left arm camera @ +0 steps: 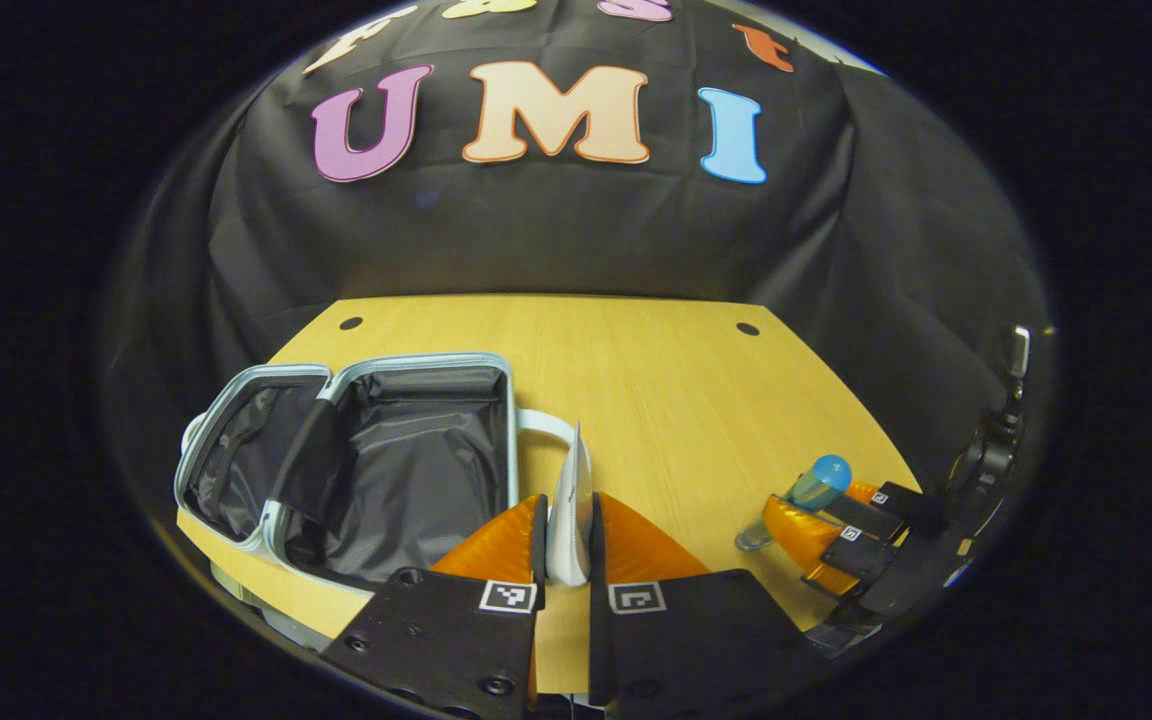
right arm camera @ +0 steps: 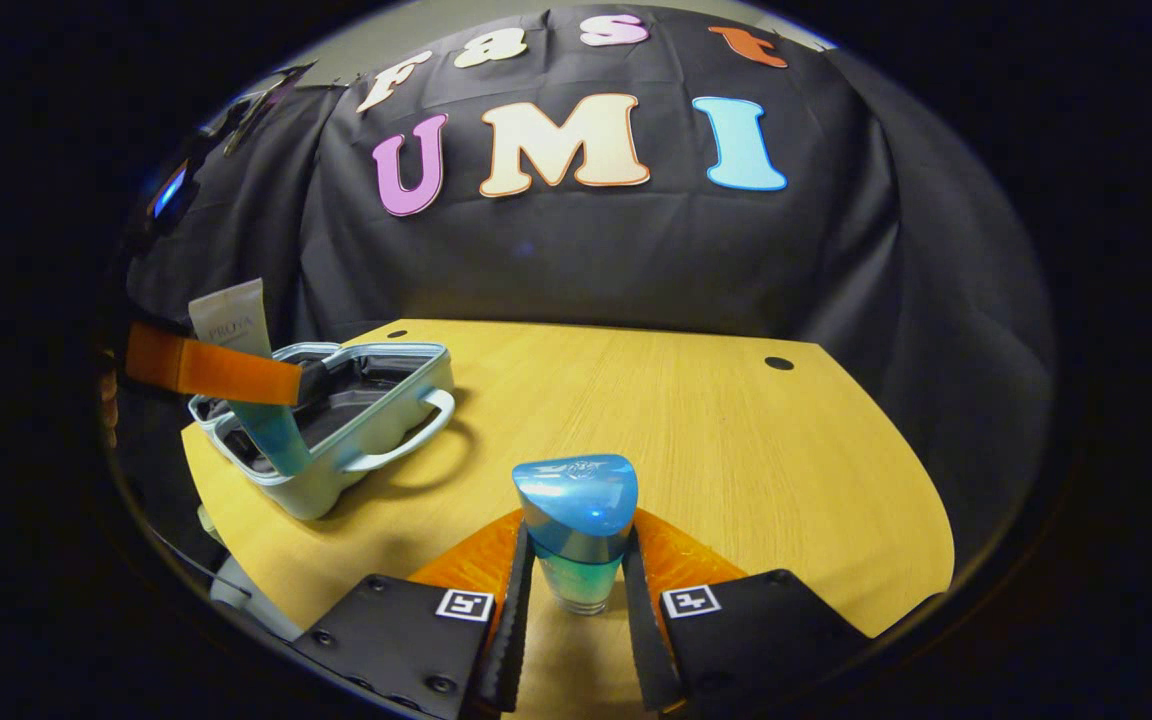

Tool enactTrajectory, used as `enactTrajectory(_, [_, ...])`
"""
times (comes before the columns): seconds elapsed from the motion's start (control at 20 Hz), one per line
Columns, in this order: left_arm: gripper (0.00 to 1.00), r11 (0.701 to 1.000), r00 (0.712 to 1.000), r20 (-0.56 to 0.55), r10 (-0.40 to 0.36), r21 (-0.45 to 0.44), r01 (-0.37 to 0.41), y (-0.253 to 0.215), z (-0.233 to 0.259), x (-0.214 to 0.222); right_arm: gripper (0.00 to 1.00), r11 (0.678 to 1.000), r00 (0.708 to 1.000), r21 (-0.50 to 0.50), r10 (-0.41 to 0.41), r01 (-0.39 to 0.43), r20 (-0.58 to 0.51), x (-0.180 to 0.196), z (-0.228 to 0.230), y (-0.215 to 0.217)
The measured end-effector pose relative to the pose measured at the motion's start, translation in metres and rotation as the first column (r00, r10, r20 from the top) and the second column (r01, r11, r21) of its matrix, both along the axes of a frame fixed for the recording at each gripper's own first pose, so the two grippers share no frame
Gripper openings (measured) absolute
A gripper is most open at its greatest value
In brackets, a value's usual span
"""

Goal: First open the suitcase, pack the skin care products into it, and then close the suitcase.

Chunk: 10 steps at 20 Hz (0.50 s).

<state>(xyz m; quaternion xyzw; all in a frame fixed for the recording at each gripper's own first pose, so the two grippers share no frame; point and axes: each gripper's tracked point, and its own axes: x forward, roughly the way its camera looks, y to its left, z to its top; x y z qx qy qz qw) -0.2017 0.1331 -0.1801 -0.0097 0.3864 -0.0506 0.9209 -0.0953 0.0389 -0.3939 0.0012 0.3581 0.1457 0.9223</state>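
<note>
Blue-capped bottle [right arm camera: 576, 530] stands clamped between the right hand-held gripper [right arm camera: 576, 600] fingers.

Bare wooden table [left arm camera: 676, 400], two holes.

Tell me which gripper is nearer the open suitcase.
Left. The left gripper, shut on a white tube, is right beside the suitcase, by its handle. The right gripper, holding a blue-capped bottle, is farther off across the table.
</note>
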Motion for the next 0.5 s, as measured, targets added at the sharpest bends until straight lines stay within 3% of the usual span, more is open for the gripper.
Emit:
enactTrajectory(0.35, [0.12,0.988,0.984,-0.157,0.082,0.141,-0.06,0.113,-0.032,0.006,0.47,0.995,0.999,0.102,0.016,-0.02,0.046,0.023,0.077,0.056])
enactTrajectory(0.5, [0.12,0.987,0.967,-0.237,0.098,0.145,-0.065,0.138,-0.06,0.012,0.44,0.99,0.997,0.124,0.055,-0.062,0.056,0.027,0.099,0.092])
